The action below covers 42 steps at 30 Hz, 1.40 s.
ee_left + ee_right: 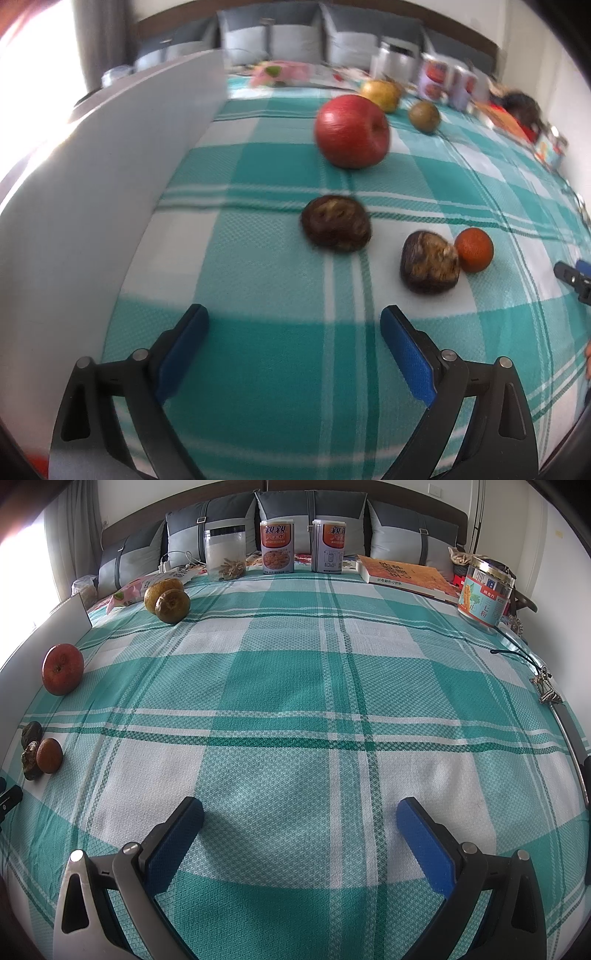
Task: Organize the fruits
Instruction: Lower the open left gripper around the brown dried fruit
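Observation:
Fruits lie on a teal checked cloth [258, 266]. In the left wrist view a red apple [351, 131] sits ahead, with a yellow-green fruit [382, 94] and a smaller green one [424, 116] behind it. Nearer are two dark shrivelled fruits [336, 223] [430, 262] and a small orange fruit [474, 249] touching the second. My left gripper [293, 321] is open, empty, short of the first dark fruit. The right wrist view has the apple [62, 669], the green fruits [168, 600] and the orange fruit [50, 755] at far left. My right gripper [299, 812] is open over bare cloth.
A white box wall [110, 177] runs along the left of the fruits. At the back stand a clear jar [225, 554], two tins [277, 546] [328, 546], a book [406, 574] and a round tin [485, 590]. Grey cushions [310, 506] line the headboard. Keys [546, 690] lie at right.

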Motion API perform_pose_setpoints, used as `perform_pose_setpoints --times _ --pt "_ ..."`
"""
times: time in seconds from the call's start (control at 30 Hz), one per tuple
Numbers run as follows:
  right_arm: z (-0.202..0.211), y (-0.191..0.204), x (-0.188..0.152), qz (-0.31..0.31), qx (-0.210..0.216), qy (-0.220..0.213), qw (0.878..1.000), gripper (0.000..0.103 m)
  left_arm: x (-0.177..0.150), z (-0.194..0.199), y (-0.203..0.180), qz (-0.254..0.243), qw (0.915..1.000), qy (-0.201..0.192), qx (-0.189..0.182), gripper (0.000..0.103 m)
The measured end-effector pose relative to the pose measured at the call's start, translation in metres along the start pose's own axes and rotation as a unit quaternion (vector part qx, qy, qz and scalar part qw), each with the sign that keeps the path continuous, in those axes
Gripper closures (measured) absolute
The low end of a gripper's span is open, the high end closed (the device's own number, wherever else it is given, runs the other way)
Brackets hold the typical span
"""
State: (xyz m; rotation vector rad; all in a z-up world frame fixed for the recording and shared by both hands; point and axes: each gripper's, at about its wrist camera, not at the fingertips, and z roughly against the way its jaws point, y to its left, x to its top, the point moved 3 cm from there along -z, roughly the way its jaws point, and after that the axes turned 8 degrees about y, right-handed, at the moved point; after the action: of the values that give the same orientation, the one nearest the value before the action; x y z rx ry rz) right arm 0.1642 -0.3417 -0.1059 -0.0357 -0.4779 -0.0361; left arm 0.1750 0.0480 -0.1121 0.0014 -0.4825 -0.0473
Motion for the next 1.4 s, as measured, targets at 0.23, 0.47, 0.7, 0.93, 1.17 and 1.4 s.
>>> perform_pose_setpoints --times 0.23,0.47,0.7,0.93,1.17,1.4 --pt "0.0 0.001 -0.001 0.0 0.0 0.0 1.0 0.0 0.042 -0.024 -0.002 -0.015 0.9998 0.006 -0.013 0.009" --pt "0.0 0.002 -0.001 0.0 0.0 0.0 1.0 0.0 0.031 -0.012 -0.004 -0.034 0.9986 -0.028 -0.028 0.057" --pt "0.0 0.001 -0.001 0.0 0.0 0.001 1.0 0.0 -0.001 0.005 0.009 -0.013 0.9989 -0.026 -0.036 0.056" --pt "0.0 0.0 0.0 0.0 0.0 0.001 1.0 0.0 -0.001 -0.001 0.021 0.016 0.9997 -0.016 0.0 0.011" --pt "0.0 0.001 -0.001 0.0 0.001 0.001 1.0 0.0 -0.003 -0.001 0.019 0.014 0.9998 -0.016 0.005 0.01" --pt "0.0 0.002 -0.001 0.0 0.001 0.001 1.0 0.0 -0.005 0.0 0.02 0.014 0.9998 -0.016 0.005 0.009"
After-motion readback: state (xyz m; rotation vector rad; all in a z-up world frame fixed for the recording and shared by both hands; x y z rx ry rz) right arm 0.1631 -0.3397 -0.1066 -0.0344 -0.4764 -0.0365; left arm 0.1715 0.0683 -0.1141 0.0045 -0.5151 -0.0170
